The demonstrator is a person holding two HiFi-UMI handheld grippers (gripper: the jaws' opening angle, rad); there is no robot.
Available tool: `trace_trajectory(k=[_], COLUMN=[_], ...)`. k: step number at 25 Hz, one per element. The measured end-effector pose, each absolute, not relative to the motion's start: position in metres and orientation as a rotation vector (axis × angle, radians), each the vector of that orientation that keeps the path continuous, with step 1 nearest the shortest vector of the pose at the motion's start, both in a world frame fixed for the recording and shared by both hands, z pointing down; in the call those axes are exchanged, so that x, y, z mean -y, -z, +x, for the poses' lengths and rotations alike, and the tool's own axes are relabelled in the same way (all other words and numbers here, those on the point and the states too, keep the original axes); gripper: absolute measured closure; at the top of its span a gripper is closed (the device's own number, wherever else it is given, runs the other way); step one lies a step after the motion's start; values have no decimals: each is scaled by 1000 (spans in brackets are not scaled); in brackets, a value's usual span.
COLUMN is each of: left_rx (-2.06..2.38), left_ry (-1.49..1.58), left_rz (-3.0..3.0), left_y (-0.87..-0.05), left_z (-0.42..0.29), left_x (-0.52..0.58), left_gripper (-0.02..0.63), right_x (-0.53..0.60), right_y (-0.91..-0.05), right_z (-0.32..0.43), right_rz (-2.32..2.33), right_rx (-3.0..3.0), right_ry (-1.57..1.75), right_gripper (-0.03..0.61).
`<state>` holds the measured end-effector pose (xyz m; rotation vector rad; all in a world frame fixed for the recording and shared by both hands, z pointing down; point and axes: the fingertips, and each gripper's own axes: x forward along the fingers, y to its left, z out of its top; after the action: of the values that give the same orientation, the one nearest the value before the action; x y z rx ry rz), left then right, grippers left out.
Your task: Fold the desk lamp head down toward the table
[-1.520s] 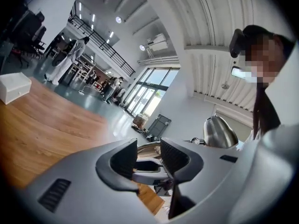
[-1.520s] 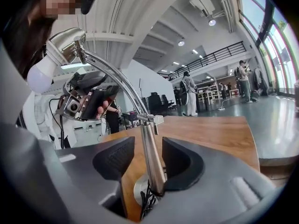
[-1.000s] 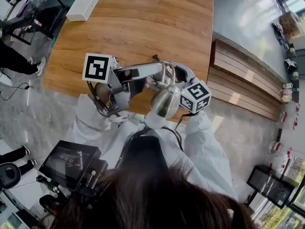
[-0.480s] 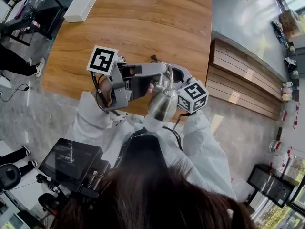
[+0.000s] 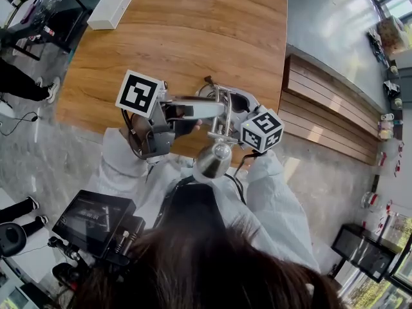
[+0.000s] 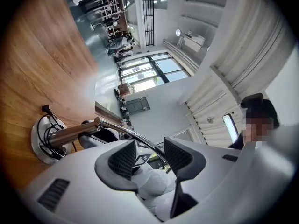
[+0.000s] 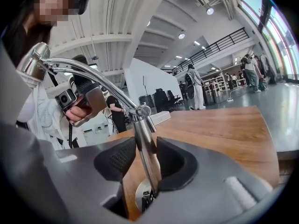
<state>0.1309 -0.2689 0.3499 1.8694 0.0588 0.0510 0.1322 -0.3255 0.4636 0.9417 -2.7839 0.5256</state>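
A chrome desk lamp with a bell-shaped head (image 5: 214, 159) stands by the near edge of the brown wooden table (image 5: 193, 31). Its thin curved arm (image 7: 93, 76) reaches back toward the person, carrying the head out past the table's edge. The right hand-held gripper (image 7: 142, 160), held low and level, is clamped on the lamp's upright stem (image 7: 145, 148). The left hand-held gripper (image 6: 149, 155), tilted upward, has its jaws apart with the curved arm crossing between them. Only the left gripper view shows the lamp's round base (image 6: 36, 146) and the black cable (image 6: 49, 125) coiled on it. A white rectangular box (image 5: 111, 7) sits at the far corner.
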Motion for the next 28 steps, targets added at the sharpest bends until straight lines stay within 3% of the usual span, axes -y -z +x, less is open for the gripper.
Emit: trace_trajectory(k=[7, 14, 28], left_rx=[-22, 172, 325], left_ry=[-139, -277, -322], left_rz=[2100, 2225, 2420], left_y=[-363, -414, -454], left_z=[125, 122, 123], left_x=[259, 251, 262], left_gripper=[449, 547, 566], right_x=[326, 326, 327], right_y=[-465, -464, -467], right_z=[131, 131, 129], right_rz=[916, 911, 821], right_rx=[2782, 2788, 2770], right_ry=[-557, -571, -501], right_gripper=[445, 445, 445])
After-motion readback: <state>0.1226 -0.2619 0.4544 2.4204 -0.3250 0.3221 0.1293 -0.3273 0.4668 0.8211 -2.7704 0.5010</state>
